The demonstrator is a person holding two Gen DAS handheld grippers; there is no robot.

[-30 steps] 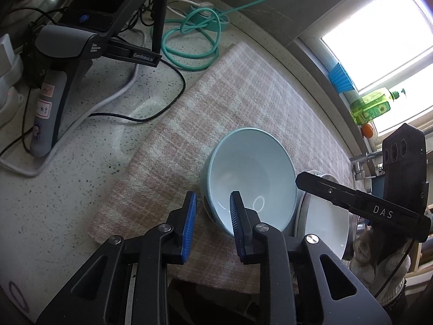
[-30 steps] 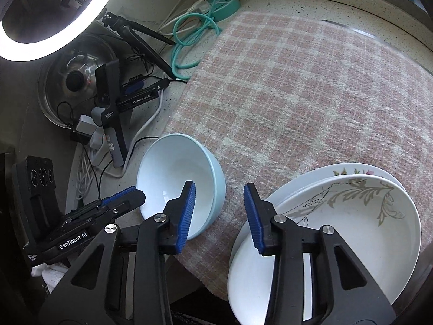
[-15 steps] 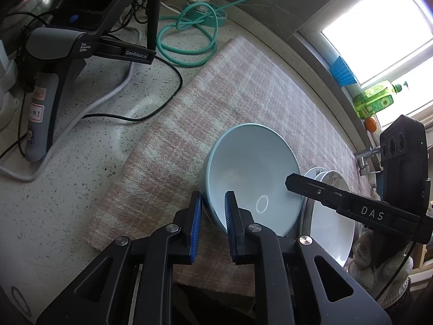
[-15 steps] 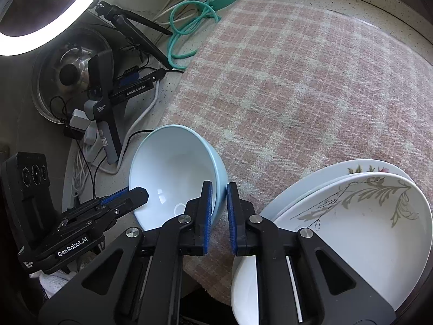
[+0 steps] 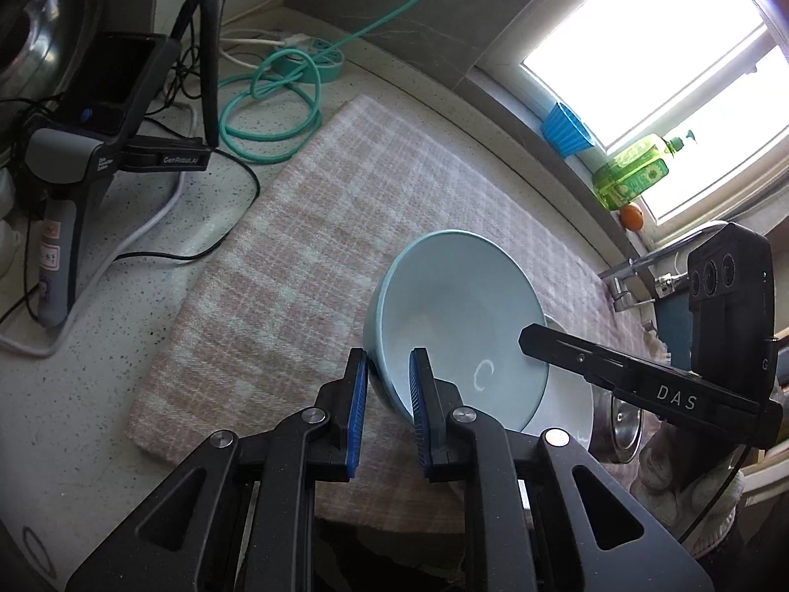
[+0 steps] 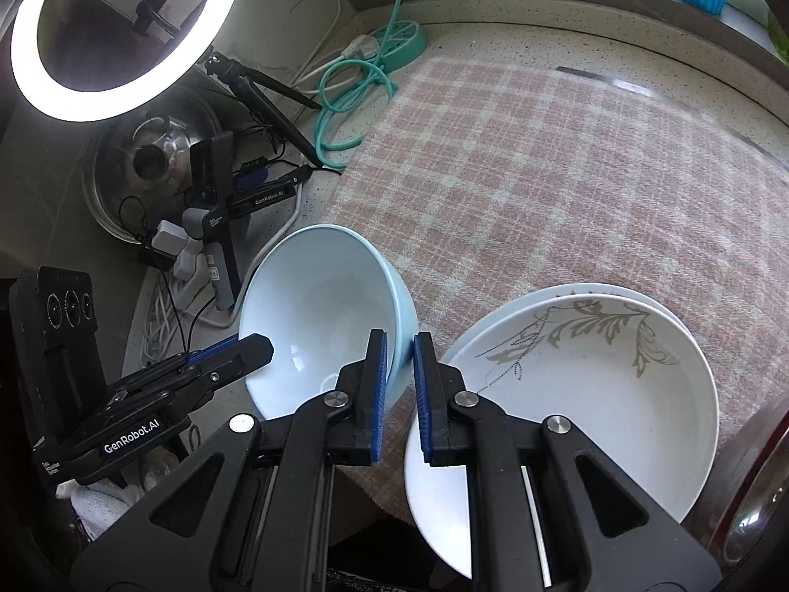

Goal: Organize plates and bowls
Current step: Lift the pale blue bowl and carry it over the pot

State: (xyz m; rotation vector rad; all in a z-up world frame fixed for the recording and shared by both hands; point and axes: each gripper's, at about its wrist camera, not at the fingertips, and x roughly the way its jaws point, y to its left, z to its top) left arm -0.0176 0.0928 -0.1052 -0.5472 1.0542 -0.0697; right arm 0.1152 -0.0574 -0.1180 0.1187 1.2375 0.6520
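Since a second ago we have closed both grippers on the pale blue bowl (image 5: 453,315) and tipped it up off the checked cloth (image 5: 305,256). Left gripper (image 5: 387,409) and right gripper (image 6: 398,385) each pinch opposite rims; uneven lifting could slip it onto the floral plates (image 6: 591,394) beside.

A lit ring light (image 6: 113,34) stands by a coiled teal cable (image 5: 268,103) beside the checked cloth (image 6: 567,187)
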